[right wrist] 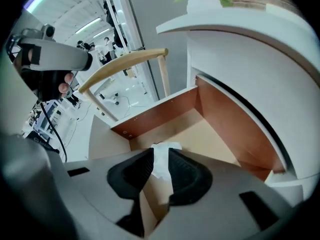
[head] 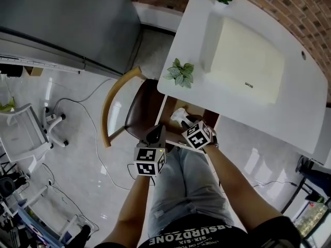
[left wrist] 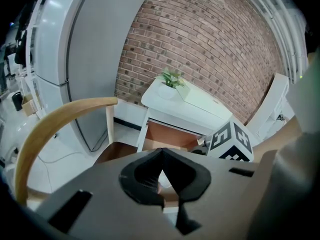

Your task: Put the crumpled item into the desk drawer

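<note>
The crumpled white item [head: 179, 116] lies in the open wooden drawer [head: 168, 109] under the white desk [head: 300, 97]. My right gripper [head: 188, 123] reaches into the drawer just behind it. In the right gripper view the crumpled item [right wrist: 161, 158] shows in the gap between the jaws and spreads wider beyond their tips, resting on the drawer floor [right wrist: 210, 134]. The right gripper [right wrist: 160, 159] is open around it. My left gripper [head: 156, 134] hovers in front of the drawer, over the chair seat. The left gripper [left wrist: 160, 155] has its tips touching, shut and empty.
A wooden chair with a curved back [head: 115, 103] stands left of the drawer. On the desk are a cream pad [head: 243, 56] and two small potted plants [head: 180, 72]. A grey cabinet [head: 67, 19] fills the upper left, and cables lie on the floor.
</note>
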Action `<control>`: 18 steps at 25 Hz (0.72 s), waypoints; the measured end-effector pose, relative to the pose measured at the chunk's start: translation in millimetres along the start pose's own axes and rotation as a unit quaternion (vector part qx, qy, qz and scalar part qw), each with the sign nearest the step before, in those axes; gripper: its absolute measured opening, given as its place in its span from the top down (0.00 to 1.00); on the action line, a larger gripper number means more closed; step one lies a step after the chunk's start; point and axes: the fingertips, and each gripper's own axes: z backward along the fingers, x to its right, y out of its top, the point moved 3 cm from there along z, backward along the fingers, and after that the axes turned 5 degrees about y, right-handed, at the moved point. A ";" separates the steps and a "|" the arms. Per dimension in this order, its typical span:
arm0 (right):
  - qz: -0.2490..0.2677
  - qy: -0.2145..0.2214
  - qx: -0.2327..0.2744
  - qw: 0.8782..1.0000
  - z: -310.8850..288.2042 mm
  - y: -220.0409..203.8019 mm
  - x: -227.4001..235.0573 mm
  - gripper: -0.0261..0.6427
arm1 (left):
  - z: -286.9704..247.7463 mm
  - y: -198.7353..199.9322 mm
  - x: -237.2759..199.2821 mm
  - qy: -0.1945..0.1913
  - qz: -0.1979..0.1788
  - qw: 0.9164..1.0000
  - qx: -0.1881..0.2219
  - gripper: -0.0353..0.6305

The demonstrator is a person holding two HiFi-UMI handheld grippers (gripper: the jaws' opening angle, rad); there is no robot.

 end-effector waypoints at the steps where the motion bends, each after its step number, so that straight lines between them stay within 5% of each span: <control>1: -0.003 -0.001 0.005 1.000 5.5 0.9 -1.4 0.84 | 1.5 1.4 2.0 -0.001 -0.001 1.000 0.000 0.94; 8: -0.035 0.001 0.040 0.999 45.3 7.5 -15.0 0.96 | 12.4 11.8 16.0 -0.011 -0.008 1.000 -0.001 0.94; 18: -0.034 0.007 0.087 0.996 103.9 15.0 -36.0 0.97 | 31.6 22.2 42.7 -0.039 -0.024 0.999 0.003 0.94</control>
